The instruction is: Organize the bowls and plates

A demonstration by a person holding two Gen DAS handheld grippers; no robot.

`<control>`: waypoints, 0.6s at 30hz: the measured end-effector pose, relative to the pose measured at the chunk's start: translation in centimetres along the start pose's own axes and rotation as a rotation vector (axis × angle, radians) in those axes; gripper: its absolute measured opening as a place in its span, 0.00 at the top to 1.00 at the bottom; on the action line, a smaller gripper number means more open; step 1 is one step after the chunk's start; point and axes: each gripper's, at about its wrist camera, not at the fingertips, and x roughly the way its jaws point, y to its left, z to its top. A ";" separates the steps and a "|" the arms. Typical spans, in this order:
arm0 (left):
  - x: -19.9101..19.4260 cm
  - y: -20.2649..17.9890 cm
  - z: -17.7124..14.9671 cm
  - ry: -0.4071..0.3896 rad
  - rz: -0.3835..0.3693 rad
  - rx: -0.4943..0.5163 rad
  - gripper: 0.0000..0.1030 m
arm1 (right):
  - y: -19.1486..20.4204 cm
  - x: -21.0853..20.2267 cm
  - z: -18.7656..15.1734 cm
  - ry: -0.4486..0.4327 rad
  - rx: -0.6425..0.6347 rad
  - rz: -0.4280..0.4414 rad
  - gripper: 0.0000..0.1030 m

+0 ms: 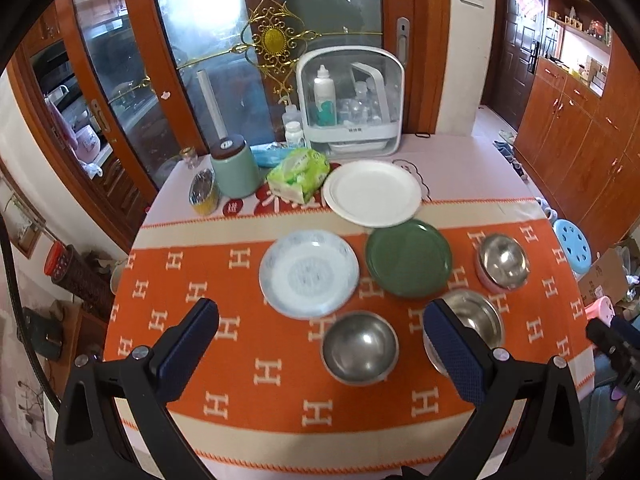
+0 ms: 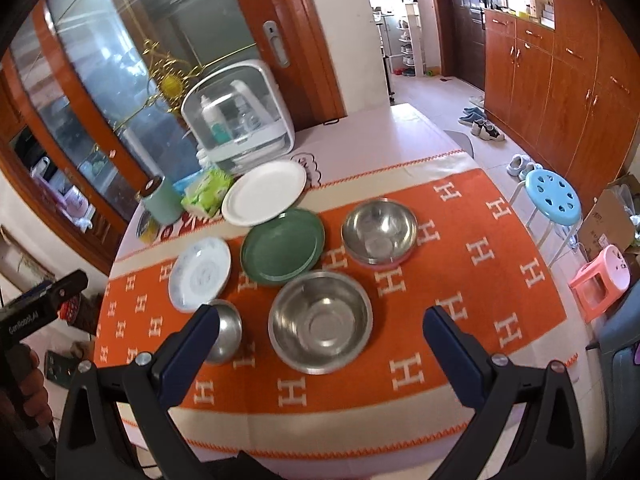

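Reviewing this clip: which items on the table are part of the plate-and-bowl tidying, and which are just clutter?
Part of the job: white plate, green plate, patterned plate, small steel bowl, large steel bowl, steel bowl with pink base.

Just lying about: tissue pack, green canister, bottle rack, yellow tin.

A table (image 1: 460, 168) fills the middle of both views, its pale top showing at the upper right. An orange cloth (image 1: 248, 364) patterned with white H letters covers its near half.

On the cloth lie 2 plates: a blue-patterned plate (image 1: 308, 274) at centre and a green plate (image 1: 408, 258) to its right. 3 steel bowls sit there too: a small bowl (image 1: 360, 348) at lower centre, a large bowl (image 2: 320, 322) and a pink-based bowl (image 1: 502, 262) at right.

Behind, toward the top of the frame, a white plate (image 1: 372, 193) slightly overlaps the green plate's far rim. Left of it are a tissue pack (image 1: 298, 174), a green canister (image 1: 234, 170), a yellow cup (image 1: 204, 192), and a white storage box (image 1: 348, 100).
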 end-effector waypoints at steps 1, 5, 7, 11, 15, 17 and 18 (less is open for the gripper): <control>0.4 0.3 0.7 0.000 0.005 0.002 0.01 | 0.2 0.4 0.9 -0.002 0.001 -0.001 0.01; 2.3 1.4 3.8 0.022 -0.003 -0.004 0.01 | 1.0 1.9 4.3 -0.018 0.002 0.016 0.01; 3.7 2.3 5.4 0.037 -0.009 -0.010 0.01 | 1.5 2.7 5.8 -0.023 0.006 0.023 0.01; 6.8 3.5 8.2 0.054 0.002 -0.024 0.01 | 2.4 5.1 9.2 -0.031 0.013 0.036 0.01; 10.1 4.8 10.6 0.076 0.006 -0.053 0.01 | 3.4 7.9 12.0 -0.037 0.013 0.036 0.01; 11.8 5.3 11.7 0.092 0.001 -0.068 0.01 | 3.8 9.1 13.0 -0.042 0.015 0.039 0.01; 13.1 5.6 12.3 0.108 -0.001 -0.082 0.01 | 3.9 10.0 13.5 -0.043 0.016 0.040 0.01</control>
